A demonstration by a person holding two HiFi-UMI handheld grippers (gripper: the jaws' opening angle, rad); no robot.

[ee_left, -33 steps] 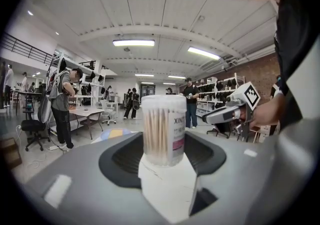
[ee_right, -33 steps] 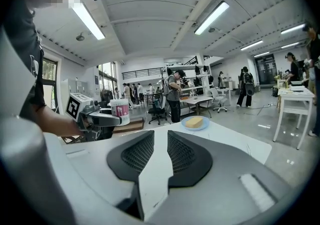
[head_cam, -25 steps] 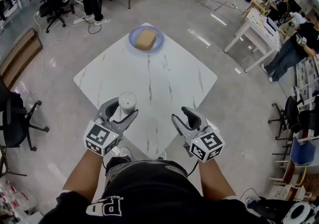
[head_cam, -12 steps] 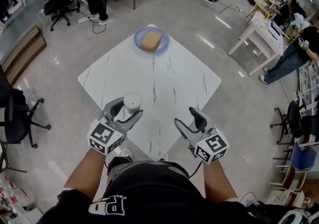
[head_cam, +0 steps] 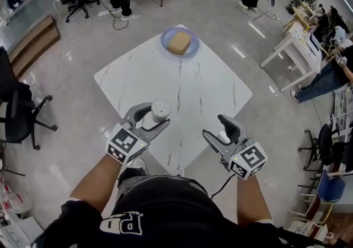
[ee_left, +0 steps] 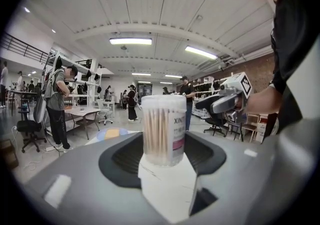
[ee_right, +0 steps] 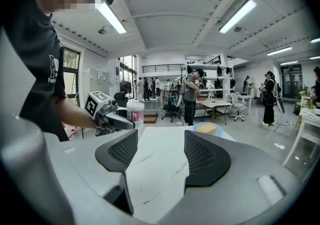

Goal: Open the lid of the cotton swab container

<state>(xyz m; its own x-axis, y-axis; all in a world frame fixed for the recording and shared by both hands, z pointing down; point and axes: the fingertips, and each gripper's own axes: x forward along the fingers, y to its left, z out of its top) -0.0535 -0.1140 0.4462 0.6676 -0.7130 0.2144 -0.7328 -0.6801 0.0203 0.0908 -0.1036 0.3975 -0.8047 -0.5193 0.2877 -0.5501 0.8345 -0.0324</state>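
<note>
Cotton swab container (head_cam: 160, 111): stood upright on the table (head_cam: 190, 84) near its closest corner, lid seen closed.
Left tongs (head_cam: 155, 118): placed around the container, seemingly pressed against its sides.
Right tongs (head_cam: 217, 129): held wide, having just been opening; nothing is seen between them, well apart from the container.
Blue plate (head_cam: 179, 42): set at the far corner.

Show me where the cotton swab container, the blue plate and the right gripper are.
cotton swab container (ee_left: 163, 129): left gripper view, clear side wall.
blue plate (head_cam: 164, 39): head view, left rim.
right gripper (head_cam: 212, 125): head view, midway between its jaws' tips.
</note>
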